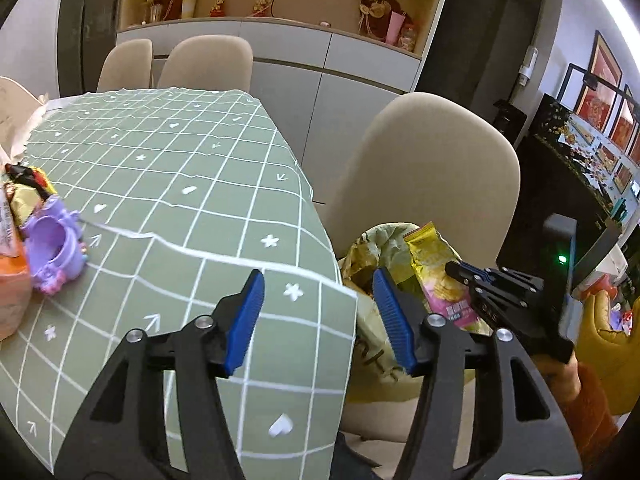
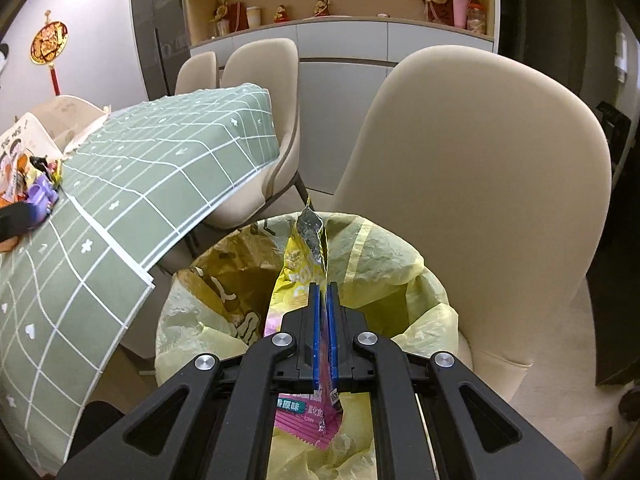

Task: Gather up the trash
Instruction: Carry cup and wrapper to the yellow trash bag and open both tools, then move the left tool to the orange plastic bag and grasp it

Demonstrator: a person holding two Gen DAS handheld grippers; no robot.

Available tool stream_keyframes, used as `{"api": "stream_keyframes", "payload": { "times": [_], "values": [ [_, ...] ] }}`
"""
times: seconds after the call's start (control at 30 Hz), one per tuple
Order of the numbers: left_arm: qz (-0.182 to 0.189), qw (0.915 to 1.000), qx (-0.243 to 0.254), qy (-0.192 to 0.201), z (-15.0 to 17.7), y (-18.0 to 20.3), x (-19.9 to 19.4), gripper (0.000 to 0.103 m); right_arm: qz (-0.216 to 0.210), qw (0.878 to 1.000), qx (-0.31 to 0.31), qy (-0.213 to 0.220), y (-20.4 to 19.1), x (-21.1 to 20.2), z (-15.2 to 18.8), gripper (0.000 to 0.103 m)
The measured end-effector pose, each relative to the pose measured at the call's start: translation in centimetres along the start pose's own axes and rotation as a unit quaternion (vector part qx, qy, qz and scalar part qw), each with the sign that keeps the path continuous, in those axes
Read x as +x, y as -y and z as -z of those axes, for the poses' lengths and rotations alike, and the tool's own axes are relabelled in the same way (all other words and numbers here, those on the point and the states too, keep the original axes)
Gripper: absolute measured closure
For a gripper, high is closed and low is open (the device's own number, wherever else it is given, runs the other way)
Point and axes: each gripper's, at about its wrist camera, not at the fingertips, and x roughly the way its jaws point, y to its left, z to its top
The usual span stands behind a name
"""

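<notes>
My right gripper (image 2: 325, 292) is shut on a yellow and pink snack wrapper (image 2: 302, 248) and holds it over the open mouth of a bin lined with a yellow bag (image 2: 384, 256). In the left wrist view the same wrapper (image 1: 436, 276) hangs from the right gripper (image 1: 456, 270) above the bag (image 1: 372, 248). My left gripper (image 1: 318, 284) is open and empty over the table's right edge, beside the bin. More wrappers (image 1: 24, 188) lie at the table's far left.
A green checked tablecloth (image 1: 168, 184) covers the table. A purple toy cup (image 1: 54, 248) stands at its left, by an orange packet (image 1: 10, 280). Beige chairs (image 2: 480, 184) stand behind the bin and along the table. A cabinet with shelves (image 1: 280, 40) fills the back wall.
</notes>
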Motion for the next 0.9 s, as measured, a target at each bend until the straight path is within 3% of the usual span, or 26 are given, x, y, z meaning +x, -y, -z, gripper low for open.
{"api": "stream_keyframes", "payload": {
  "times": [0.07,0.17,0.2,0.57,0.7,0.9],
  "values": [
    [0.003,1.0,-0.001,0.002,0.2,-0.3,-0.5,0.048,0.002,1.0,0.0,-0.006,0.1,0.2,0.0,0.093],
    [0.005,1.0,-0.003,0.005,0.6,-0.8,-1.2,0.047,-0.005,1.0,0.007,-0.006,0.3,0.2,0.0,0.062],
    [0.004,1.0,-0.005,0.007,0.7,-0.9,-1.5,0.047,-0.01,1.0,0.012,-0.004,0.4,0.1,0.0,0.058],
    [-0.024,0.9987,-0.024,0.037,1.6,-5.0,-5.1,0.046,-0.025,0.999,-0.016,0.03,-2.5,-3.6,-1.0,0.052],
    [-0.053,0.9959,-0.044,0.058,2.2,-8.3,-7.4,0.046,-0.031,0.997,-0.039,0.058,-5.4,-6.0,-1.9,0.052],
    [-0.104,0.9868,-0.089,0.087,3.8,-14.1,-11.4,0.045,-0.079,0.993,-0.059,0.069,-11.2,-7.7,-3.1,0.052]
  ]
}}
